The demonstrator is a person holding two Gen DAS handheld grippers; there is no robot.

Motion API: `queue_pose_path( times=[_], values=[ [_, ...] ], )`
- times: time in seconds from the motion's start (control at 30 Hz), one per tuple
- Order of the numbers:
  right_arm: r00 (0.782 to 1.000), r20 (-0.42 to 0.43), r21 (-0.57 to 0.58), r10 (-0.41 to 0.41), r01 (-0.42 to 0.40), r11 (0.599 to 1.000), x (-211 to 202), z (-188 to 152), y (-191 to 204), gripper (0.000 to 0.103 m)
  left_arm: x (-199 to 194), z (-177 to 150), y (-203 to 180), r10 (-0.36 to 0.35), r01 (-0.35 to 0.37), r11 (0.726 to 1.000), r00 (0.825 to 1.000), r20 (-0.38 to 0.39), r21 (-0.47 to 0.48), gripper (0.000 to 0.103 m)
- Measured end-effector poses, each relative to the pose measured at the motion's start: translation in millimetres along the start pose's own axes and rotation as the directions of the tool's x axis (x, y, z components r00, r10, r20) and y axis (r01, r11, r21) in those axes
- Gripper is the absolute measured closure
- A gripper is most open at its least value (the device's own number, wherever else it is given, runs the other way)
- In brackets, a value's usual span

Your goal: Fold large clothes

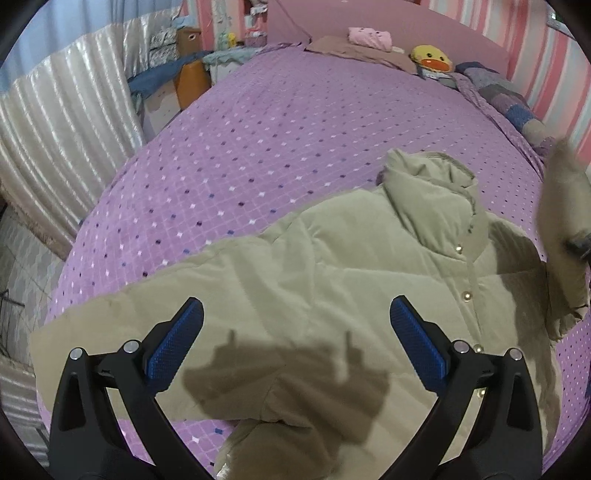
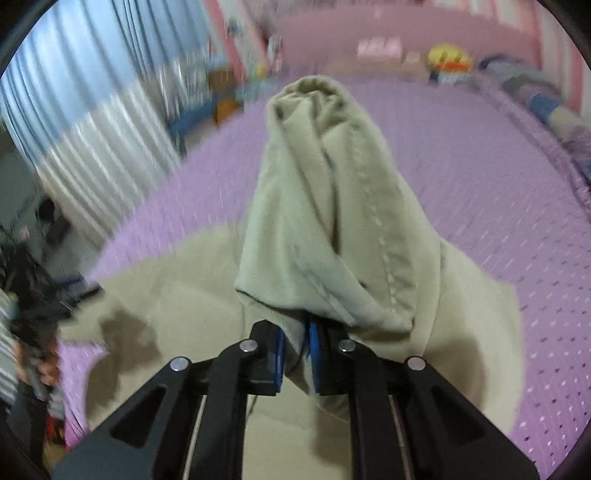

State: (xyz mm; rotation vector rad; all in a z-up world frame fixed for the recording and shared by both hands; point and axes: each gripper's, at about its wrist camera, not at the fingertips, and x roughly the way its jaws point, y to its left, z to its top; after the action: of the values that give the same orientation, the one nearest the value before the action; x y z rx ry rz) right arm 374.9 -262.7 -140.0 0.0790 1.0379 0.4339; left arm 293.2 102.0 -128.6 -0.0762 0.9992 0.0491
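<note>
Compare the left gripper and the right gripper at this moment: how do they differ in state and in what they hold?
The left gripper is open with nothing between its blue pads; the right gripper is shut on a sleeve of the beige jacket. The left gripper hangs above the jacket lying flat on the purple bedspread; the right gripper holds its sleeve lifted off the bedspread. Both have black frames and blue pads.

We see a bed [image 1: 258, 147] under a purple dotted cover, a pink headboard [image 1: 369, 18], pink striped walls [image 1: 535, 55], pale curtains [image 1: 66, 122] at left, and a tiled floor [image 1: 22, 266].
</note>
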Motion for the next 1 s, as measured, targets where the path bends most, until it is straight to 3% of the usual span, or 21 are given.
queue_pose_path(
  times=[0.1, 0.23, 0.27, 0.37, 0.43, 0.53, 0.77, 0.83, 1.0],
  values=[
    [0.981, -0.183, -0.033, -0.055, 0.050, 0.998, 69, -19, 5, 0.090, 10, -6, 8, 0.000, -0.001, 1.000, 0.999, -0.035, -0.022, 0.003],
    [0.966, -0.252, -0.042, -0.065, 0.056, 0.998, 92, -38, 1, 0.082, 14, -11, 8, 0.033, -0.033, 0.999, 0.998, -0.050, 0.007, 0.003],
    [0.966, -0.251, -0.044, -0.057, 0.048, 0.998, 87, -38, 2, 0.073, 14, -12, 7, 0.038, -0.037, 0.999, 0.998, -0.049, 0.016, 0.003],
    [0.968, -0.252, -0.040, 0.012, -0.023, 0.999, 68, -38, 6, 0.017, 14, -11, 3, 0.042, -0.041, 0.999, 0.998, -0.050, 0.034, 0.003],
    [0.975, -0.222, -0.068, -0.014, -0.001, 0.998, 58, -46, 21, 0.015, 13, -9, -1, 0.034, -0.032, 0.999, 0.998, -0.049, 0.035, 0.003],
    [0.980, -0.197, -0.055, -0.031, 0.021, 0.998, 34, -53, 9, 0.015, 14, -6, -13, 0.013, -0.011, 0.999, 0.998, -0.055, 0.039, 0.003],
    [0.984, -0.095, 0.081, -0.149, 0.157, 0.984, -34, -66, -70, 0.015, 13, 3, -73, -0.034, 0.042, 0.988, 0.998, -0.057, 0.146, 0.003],
    [0.978, -0.073, 0.130, -0.196, 0.204, 0.970, -52, -69, -98, 0.015, 14, 7, -97, -0.072, 0.084, 0.983, 0.995, -0.073, 0.166, 0.003],
    [0.976, -0.059, 0.267, -0.210, 0.218, 0.939, -60, -68, -156, 0.015, 24, 17, -148, -0.190, 0.210, 0.964, 0.973, -0.130, 0.162, 0.003]
  ],
)
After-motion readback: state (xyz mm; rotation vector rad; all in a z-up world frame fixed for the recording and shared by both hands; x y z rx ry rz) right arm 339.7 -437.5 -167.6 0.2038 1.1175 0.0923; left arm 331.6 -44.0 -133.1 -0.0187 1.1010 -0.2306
